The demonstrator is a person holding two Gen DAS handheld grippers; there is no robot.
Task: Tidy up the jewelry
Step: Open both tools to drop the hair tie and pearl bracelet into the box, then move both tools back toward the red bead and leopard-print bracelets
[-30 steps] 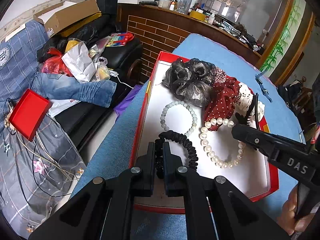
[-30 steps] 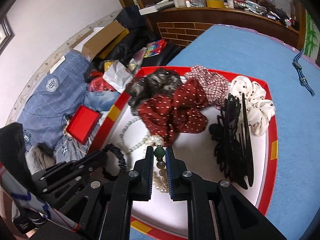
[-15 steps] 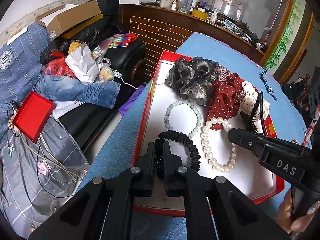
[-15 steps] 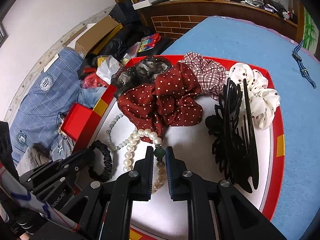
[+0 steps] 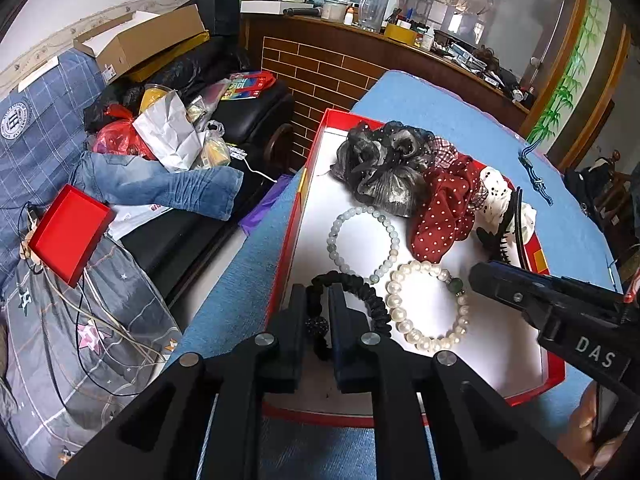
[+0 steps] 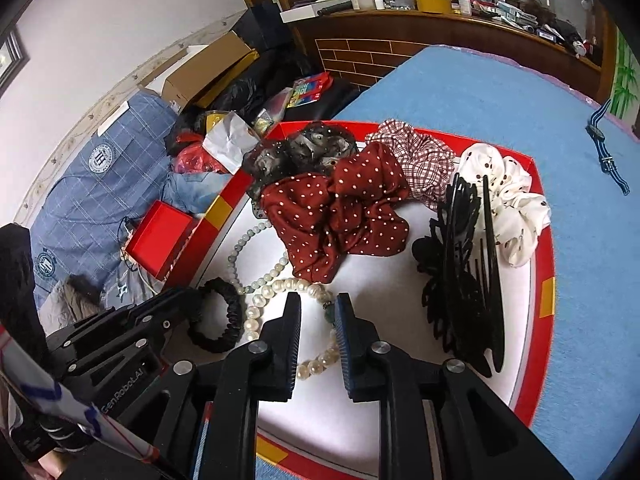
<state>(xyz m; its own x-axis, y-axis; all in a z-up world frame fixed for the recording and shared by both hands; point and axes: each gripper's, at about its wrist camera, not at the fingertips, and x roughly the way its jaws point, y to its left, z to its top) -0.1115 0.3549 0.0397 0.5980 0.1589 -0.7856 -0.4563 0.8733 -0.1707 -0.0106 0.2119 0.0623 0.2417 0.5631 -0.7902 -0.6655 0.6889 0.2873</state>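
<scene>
Jaws of the left gripper (image 5: 318, 312) are seen parting, with a beaded section of the black bracelet (image 5: 352, 300) between the pads; contact with the pads cannot be told for certain. Jaws of the right gripper (image 6: 318, 316) are likewise parting, with a clear gap to either side of the pearl bracelet (image 6: 276, 300), whose green bead lies between the fingertips, unpinched.

Items are held in a red tray (image 5: 296, 216) with a white floor, set on a blue cloth-covered table (image 5: 460, 112).

- Black bracelet: laid at the near left of the tray, looped beside the pearl bracelet.
- Pearl bracelet: laid flat near the middle of the tray, just beside the black bracelet.
- Pale green bead bracelet (image 5: 362, 240): laid behind both, touching the pearl bracelet.
- Grey mesh scrunchie (image 5: 380, 164), red dotted scrunchie (image 6: 336, 216), checked scrunchie (image 6: 416, 164) and white dotted scrunchie (image 6: 508, 200): bunched along the far side of the tray.
- Black hair claw (image 6: 460, 280): placed at the right side, leaning against the white dotted scrunchie.
- Striped strap (image 6: 608, 152): laid on the table, well apart from the tray.
</scene>
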